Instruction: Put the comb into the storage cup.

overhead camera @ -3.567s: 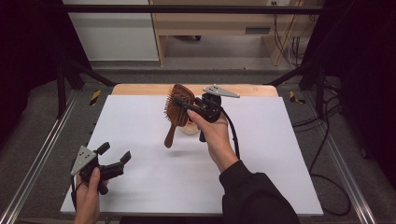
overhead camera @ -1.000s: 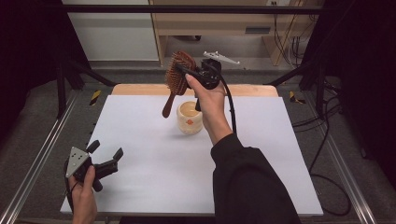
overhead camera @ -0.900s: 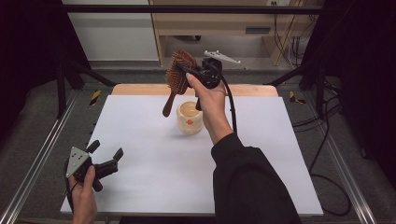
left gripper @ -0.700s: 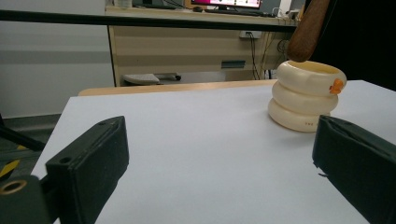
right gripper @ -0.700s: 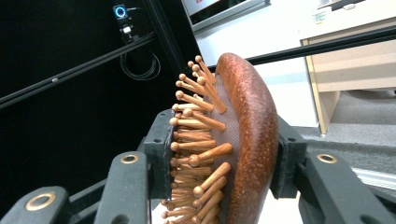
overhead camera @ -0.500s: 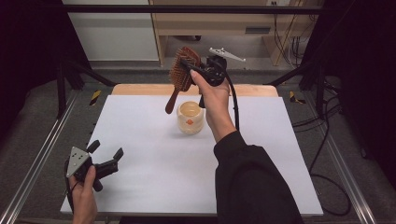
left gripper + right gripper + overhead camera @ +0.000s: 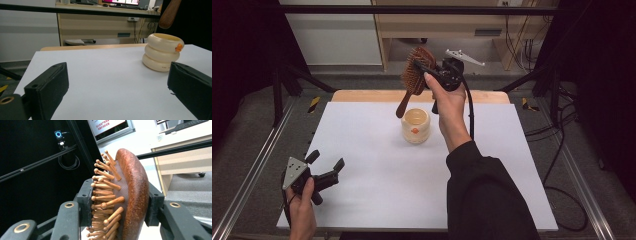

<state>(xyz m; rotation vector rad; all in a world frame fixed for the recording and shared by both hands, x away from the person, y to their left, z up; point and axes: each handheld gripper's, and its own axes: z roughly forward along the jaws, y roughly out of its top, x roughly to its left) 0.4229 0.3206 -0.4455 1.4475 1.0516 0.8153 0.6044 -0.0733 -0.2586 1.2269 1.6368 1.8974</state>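
Note:
A wooden hairbrush (image 7: 416,75) with round-tipped wooden bristles hangs in the air, with my right gripper (image 7: 424,70) shut on its head. In the right gripper view the jaws press on the bristle side and the smooth back of the brush (image 7: 132,195). Its handle slants down toward a cream ringed cup (image 7: 415,125) that stands on the white table top (image 7: 377,190), just below and apart from it. My left gripper (image 7: 326,160) rests open near the front left corner, with nothing between its jaws. The left gripper view shows the cup (image 7: 162,52) far ahead and the brush handle's tip (image 7: 170,13) above it.
A wooden strip (image 7: 362,95) runs along the table's back edge. Metal frame rails (image 7: 257,165) border the left and right sides. A pale cabinet (image 7: 437,25) stands behind the table, and cables (image 7: 557,145) lie on the floor at the right.
Since the oldest frame my right gripper has lifted the brush from beside the cup to well above it. Over the last second it drifted slightly right. The left gripper has settled nearer the front left corner.

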